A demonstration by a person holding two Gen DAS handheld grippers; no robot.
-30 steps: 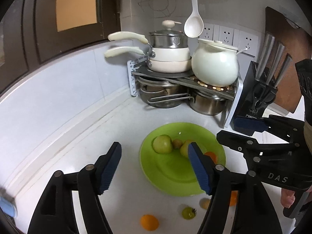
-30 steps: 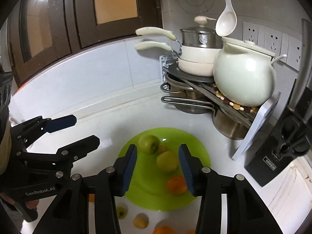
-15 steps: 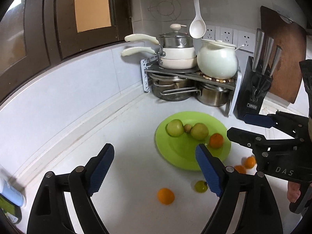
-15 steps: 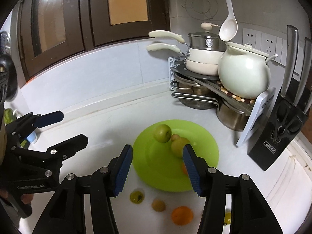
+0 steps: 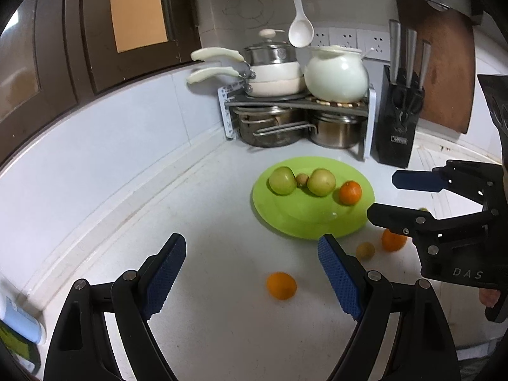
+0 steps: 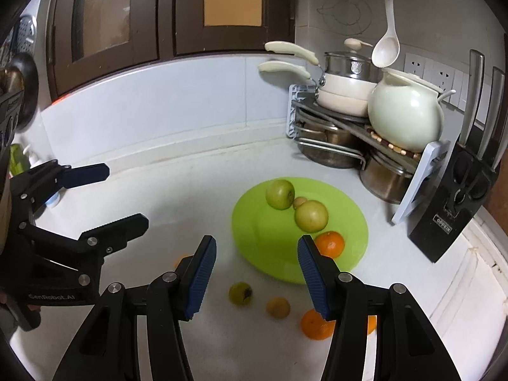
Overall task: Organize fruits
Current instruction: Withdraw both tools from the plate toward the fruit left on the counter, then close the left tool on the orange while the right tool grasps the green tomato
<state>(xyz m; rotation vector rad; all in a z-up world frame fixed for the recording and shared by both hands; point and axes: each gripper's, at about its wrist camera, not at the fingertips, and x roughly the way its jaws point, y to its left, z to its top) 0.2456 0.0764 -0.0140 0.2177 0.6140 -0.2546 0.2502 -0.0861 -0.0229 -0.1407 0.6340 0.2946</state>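
While both grippers' fingers stand apart, empty, the small round orange at lower centre looks light, firm, roll-prone; grip across its middle.

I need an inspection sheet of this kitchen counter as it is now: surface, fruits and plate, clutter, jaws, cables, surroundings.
Surface: white counter, fruit scattered on it.
Job's things: green plate holds two green apples, one small brown fruit between them, one orange. Loose fruit off the plate: a small green fruit, a yellowish fruit, oranges.
Clutter: pot rack, white ceramic pot, knife block.
Grippers: left gripper jaws open, empty; right gripper jaws open, empty.
Cables: nothing seen.
Surroundings: dark wooden window frame, wall sockets, cutting board.
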